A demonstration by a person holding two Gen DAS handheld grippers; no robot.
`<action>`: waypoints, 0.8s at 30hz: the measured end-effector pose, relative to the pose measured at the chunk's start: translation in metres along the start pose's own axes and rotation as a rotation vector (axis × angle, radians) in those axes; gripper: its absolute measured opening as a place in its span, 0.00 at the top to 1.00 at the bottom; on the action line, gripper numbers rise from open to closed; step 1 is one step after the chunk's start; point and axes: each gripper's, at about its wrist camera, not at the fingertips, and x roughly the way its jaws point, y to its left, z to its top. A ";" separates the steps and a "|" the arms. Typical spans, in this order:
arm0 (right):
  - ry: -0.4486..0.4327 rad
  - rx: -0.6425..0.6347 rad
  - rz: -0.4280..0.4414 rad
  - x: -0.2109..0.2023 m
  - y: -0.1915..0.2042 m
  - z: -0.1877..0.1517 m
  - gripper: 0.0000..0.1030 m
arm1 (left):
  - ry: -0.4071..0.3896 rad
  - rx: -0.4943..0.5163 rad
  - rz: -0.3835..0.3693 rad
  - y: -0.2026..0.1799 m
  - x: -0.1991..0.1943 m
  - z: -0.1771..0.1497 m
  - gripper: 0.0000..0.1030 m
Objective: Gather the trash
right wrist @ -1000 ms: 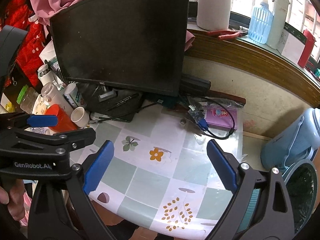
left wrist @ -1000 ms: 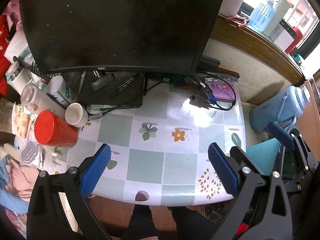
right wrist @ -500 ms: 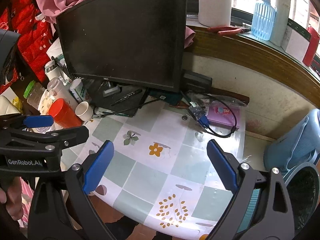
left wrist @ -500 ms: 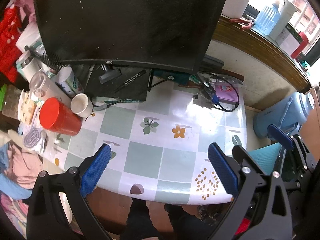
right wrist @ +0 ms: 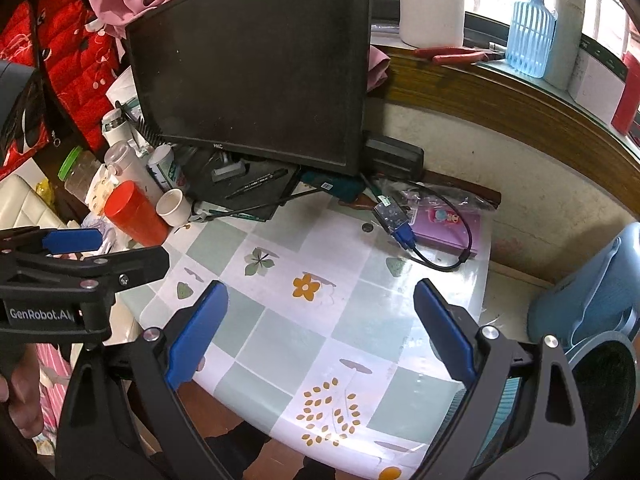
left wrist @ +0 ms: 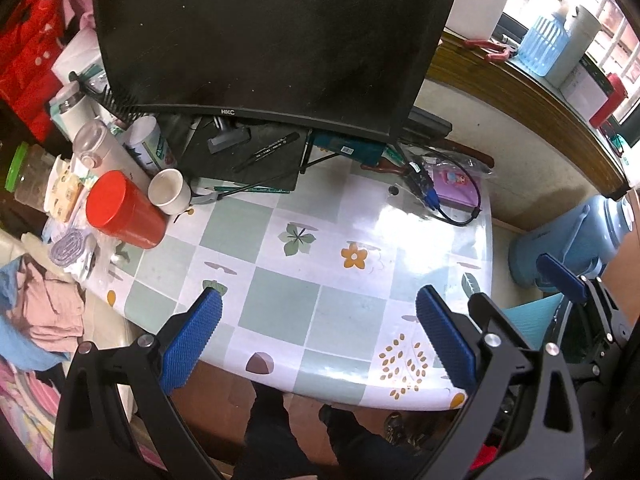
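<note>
My left gripper (left wrist: 318, 336) is open and empty above the front edge of a table (left wrist: 280, 304) with a checked flower cloth. My right gripper (right wrist: 320, 328) is open and empty above the same table (right wrist: 280, 348). A dark bin with a teal liner (right wrist: 608, 392) stands on the floor at the right; it also shows in the left wrist view (left wrist: 536, 312). A white paper cup (left wrist: 168, 192) and a red cup (left wrist: 120, 210) stand at the table's left; both show in the right wrist view, the paper cup (right wrist: 174, 206) and the red cup (right wrist: 134, 212). No loose trash is plain to see.
A black monitor (left wrist: 260, 36) fills the table's back. A cable with a blue plug (right wrist: 404, 234) and a pink packet (right wrist: 448, 224) lie back right. Jars and bottles (left wrist: 96, 144) crowd the left. A blue water jug (left wrist: 568, 236) lies on the floor at the right.
Both grippers have pulled back and up from the table, so more of it and the left clutter shows. Both stay open and empty.
</note>
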 end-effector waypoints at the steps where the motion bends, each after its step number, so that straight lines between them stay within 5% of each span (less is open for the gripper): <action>1: -0.001 -0.001 0.000 0.000 -0.001 0.000 0.10 | -0.002 -0.002 0.002 -0.001 -0.001 0.000 0.08; 24: -0.019 -0.006 0.015 -0.005 -0.006 0.002 0.10 | -0.071 -0.012 0.022 -0.009 -0.016 -0.002 0.05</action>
